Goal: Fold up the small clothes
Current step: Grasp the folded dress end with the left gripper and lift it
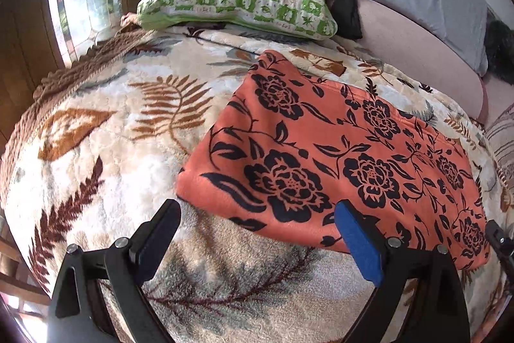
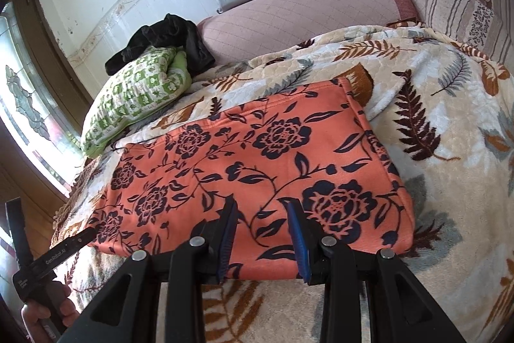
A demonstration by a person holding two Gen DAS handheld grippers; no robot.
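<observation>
Both hand-held grippers open: left (image 1: 257,214), right (image 2: 261,208) seemingly above orange garment (image 2: 257,156)

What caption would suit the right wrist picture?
Right gripper poised, fingers apart, over the near edge of a folded orange floral garment on a leaf-patterned blanket.

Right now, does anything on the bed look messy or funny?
Yes. A black garment lies crumpled in a heap behind the green patterned pillow, not folded. The orange flowered cloth lies flat and neat on the leafy blanket.
</observation>
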